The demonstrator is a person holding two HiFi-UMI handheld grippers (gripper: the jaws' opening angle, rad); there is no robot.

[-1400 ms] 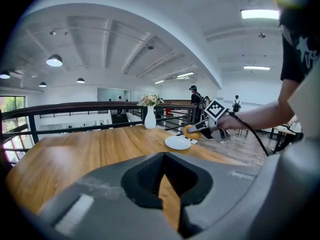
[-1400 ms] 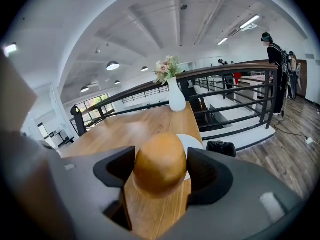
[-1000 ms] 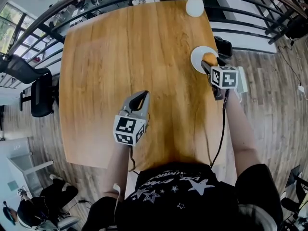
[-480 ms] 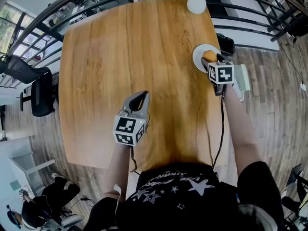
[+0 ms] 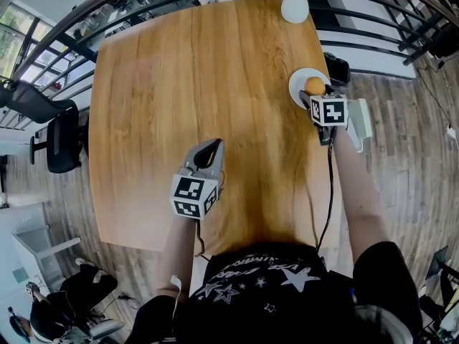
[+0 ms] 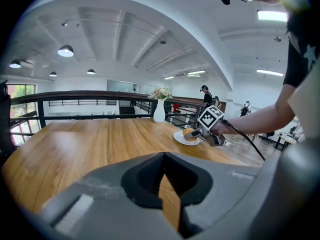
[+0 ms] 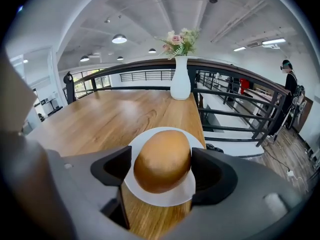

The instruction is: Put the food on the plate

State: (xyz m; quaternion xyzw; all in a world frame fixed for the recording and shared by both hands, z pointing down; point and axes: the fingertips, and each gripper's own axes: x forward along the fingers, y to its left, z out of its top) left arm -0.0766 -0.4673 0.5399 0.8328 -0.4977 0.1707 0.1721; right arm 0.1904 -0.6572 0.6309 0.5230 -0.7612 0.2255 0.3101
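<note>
On plate (image 7: 150, 196) bun (image 7: 162, 160) now rests; right hand-held gripper (image 7: 161, 170) jaws just widened around it; left hand-held gripper (image 5: 210, 149) closed, unmoved.

The head view looks steeply down from above onto the whole tabletop (image 5: 201, 84). The left gripper view sits low, facing across the wood towards the far plate (image 6: 178, 137), right of centre. The right gripper view hangs close over that same plate, at lower centre.

readable text: none | my shirt (image 5: 265, 276): lettering above the stars too blurred to read | left marker cube (image 5: 194, 196), right marker cube (image 5: 329, 111): square patterns only
</note>
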